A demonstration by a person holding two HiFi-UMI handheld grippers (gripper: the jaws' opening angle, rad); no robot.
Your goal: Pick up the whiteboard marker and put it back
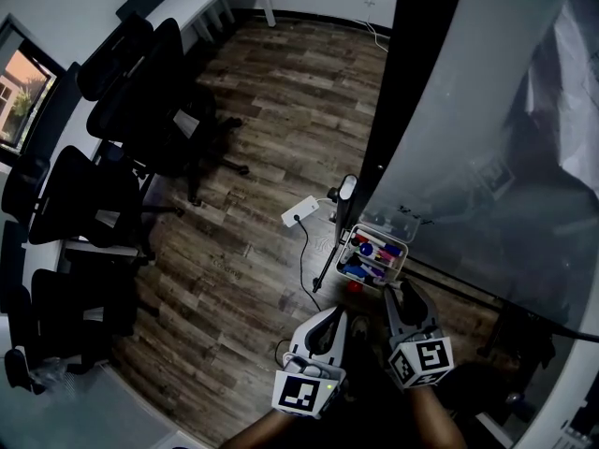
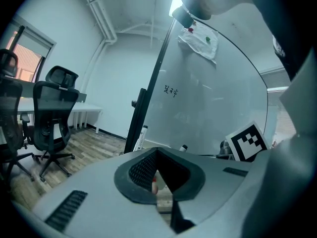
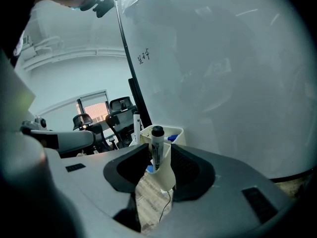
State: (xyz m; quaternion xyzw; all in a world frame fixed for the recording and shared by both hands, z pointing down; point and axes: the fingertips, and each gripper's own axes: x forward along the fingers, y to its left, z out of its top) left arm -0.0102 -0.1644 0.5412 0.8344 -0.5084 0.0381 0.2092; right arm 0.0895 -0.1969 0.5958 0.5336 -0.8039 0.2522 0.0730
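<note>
Two grippers sit low in the head view, side by side, both aimed at the foot of the whiteboard. The right gripper has its jaws spread wide. The whiteboard marker stands in the gap between them with space on either side, so neither pad presses on it. The left gripper shows only a narrow slit between its jaws, and nothing is gripped there.

The marker is upright, its long axis close to vertical, with the black cap on top. The barrel drops down into the nearest pocket of a cream holder. Seen from the head view, that holder sits just ahead of the right gripper, against the lower edge of the board, with blue and red items lying in it.

A second marker, white-bodied, stands just beyond the holder beside the board's dark frame. Further out, a white power strip lies on the wooden floor. Black office chairs line the far side of the room, well apart from the board.
</note>
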